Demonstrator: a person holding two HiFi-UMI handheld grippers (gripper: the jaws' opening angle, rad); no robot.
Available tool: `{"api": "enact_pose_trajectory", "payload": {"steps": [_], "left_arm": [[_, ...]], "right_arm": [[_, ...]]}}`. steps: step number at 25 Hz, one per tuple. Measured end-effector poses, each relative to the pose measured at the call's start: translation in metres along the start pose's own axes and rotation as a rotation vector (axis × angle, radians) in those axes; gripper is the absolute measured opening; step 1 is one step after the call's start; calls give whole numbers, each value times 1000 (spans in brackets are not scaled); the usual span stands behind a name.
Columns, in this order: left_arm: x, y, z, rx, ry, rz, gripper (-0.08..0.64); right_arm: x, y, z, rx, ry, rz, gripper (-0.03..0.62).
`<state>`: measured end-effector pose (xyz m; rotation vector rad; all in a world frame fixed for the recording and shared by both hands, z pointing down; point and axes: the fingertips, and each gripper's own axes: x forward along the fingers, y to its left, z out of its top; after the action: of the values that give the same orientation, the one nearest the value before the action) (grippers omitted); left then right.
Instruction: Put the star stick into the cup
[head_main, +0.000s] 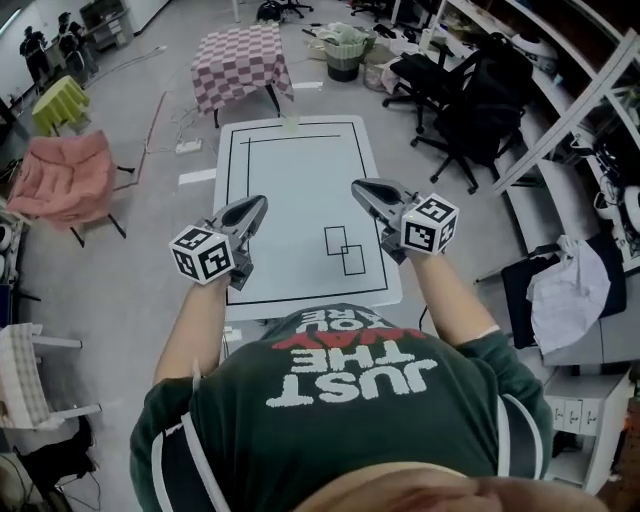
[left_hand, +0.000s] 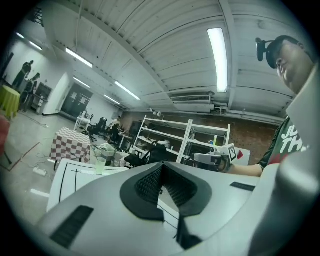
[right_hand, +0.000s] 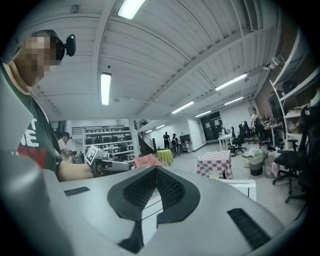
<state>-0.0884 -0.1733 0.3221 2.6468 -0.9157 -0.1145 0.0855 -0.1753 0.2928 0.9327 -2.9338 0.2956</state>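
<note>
A pale green translucent cup (head_main: 290, 124) stands at the far edge of the white table (head_main: 300, 210), and the left gripper view shows the cup (left_hand: 100, 165) there too. No star stick shows in any view. My left gripper (head_main: 256, 206) hovers over the table's near left edge, jaws shut and empty. Over the near right part, my right gripper (head_main: 361, 188) is also shut with nothing in it. In their own views the left gripper (left_hand: 161, 167) and right gripper (right_hand: 156, 170) show their pads pressed together. Both grippers are far from the cup.
Black outlines mark the table, with two small overlapping squares (head_main: 343, 251) near the right gripper. Beyond it stand a checked table (head_main: 240, 60), a bin (head_main: 343, 55) and office chairs (head_main: 450, 100). A pink chair (head_main: 65, 175) is at left, shelving (head_main: 590, 110) at right.
</note>
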Motion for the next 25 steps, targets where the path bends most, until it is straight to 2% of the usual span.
{"api": "enact_pose_trajectory", "payload": {"steps": [6,11,17,21,25], "left_arm": [[28,-118,-32,-13,-33,34,9],[14,-179,-61,-32,-27,85,9],[-13,-207,-72,-28,-5,115,8],[-40,-203,-77,-30,-15,88,8],[-71,-182,-79,-35,-19,35,9]], "right_arm": [[-112,20,-18,-6,32,58,34],[-164,41,-33,7,26,108,34],[-187,76,-44,8,22,146,34],[-181,98,-56,14,35,140,34],[-157,117,-67,47,23,103,32]]}}
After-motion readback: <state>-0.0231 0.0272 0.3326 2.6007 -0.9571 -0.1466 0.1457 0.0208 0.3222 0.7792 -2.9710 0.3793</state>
